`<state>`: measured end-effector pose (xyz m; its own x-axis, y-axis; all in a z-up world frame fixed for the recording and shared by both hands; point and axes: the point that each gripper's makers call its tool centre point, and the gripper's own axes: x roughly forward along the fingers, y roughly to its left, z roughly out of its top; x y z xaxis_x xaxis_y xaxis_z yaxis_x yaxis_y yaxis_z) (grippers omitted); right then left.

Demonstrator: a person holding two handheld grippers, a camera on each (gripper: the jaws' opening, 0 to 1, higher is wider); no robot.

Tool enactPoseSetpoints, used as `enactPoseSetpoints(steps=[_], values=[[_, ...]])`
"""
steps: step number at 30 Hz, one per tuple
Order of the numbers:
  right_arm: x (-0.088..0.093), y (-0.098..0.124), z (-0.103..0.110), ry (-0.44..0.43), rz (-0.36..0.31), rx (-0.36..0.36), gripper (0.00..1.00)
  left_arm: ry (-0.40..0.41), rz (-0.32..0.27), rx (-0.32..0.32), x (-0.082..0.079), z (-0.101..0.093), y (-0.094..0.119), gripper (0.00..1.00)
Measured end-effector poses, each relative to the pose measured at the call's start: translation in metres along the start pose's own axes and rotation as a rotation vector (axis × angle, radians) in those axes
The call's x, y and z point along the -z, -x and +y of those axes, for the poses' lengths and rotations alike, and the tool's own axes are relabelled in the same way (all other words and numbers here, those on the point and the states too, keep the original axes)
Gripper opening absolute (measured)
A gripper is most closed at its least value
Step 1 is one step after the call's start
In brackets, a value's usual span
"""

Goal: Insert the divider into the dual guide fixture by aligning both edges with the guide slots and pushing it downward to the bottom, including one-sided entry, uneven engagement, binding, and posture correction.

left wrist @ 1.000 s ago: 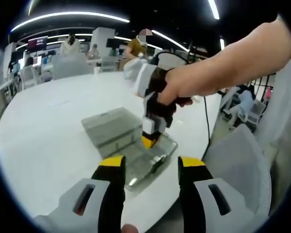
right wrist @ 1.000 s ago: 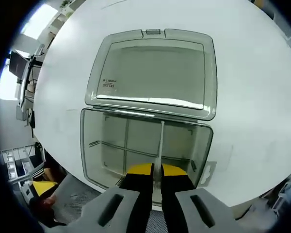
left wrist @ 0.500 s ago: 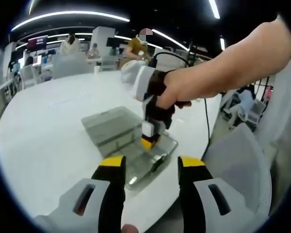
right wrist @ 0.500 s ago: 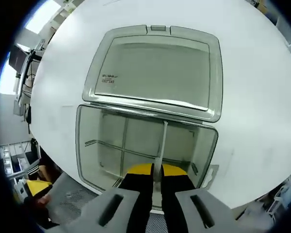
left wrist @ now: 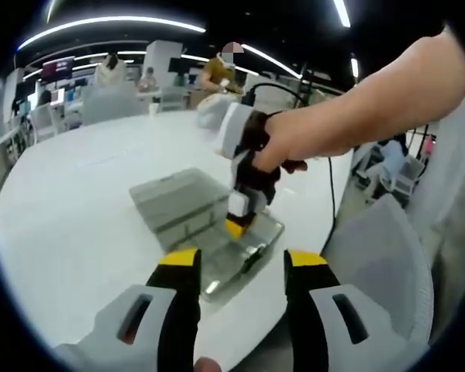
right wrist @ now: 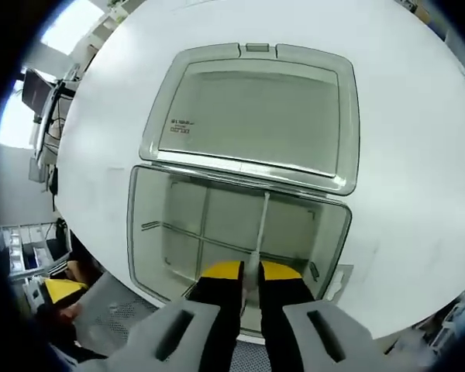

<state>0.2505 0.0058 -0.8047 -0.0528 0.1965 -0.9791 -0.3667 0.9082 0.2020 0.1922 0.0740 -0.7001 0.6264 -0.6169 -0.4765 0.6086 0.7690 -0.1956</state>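
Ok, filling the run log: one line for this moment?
right tongs: shut on divider | divider: in open box | left tongs: open, idle

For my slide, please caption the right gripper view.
Right gripper holds the divider upright inside the open clear box.

Clear grey box [right wrist: 178, 240] open on the white bench, lid [right wrist: 256, 124] laid flat behind it, hinged along the far wall. Inside, thin ribs split the floor into compartments. Divider [right wrist: 260, 232], a thin clear strip, stands upright on edge inside the box, running from the near wall toward the hinge.
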Motion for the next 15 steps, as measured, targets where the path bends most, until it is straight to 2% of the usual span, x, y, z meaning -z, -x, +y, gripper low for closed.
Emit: enactPoseSetpoints(steps=[8, 11, 13, 15], values=[[-0.001, 0.01, 0.001, 0.057, -0.066, -0.079, 0.08, -0.008, 0.017, 0.013, 0.002, -0.007, -0.004, 0.41], [-0.005, 0.013, -0.001, 0.05, -0.094, -0.107, 0.11, -0.01, 0.024, 0.016, 0.002, -0.008, -0.006, 0.41], [-0.014, 0.017, 0.0, 0.078, -0.158, -0.137, 0.14, -0.01, 0.029, 0.018, 0.003, -0.009, -0.006, 0.41], [-0.012, 0.024, 0.005, 0.072, -0.176, -0.173, 0.15, -0.012, 0.033, 0.017, 0.003, -0.007, -0.005, 0.41]])
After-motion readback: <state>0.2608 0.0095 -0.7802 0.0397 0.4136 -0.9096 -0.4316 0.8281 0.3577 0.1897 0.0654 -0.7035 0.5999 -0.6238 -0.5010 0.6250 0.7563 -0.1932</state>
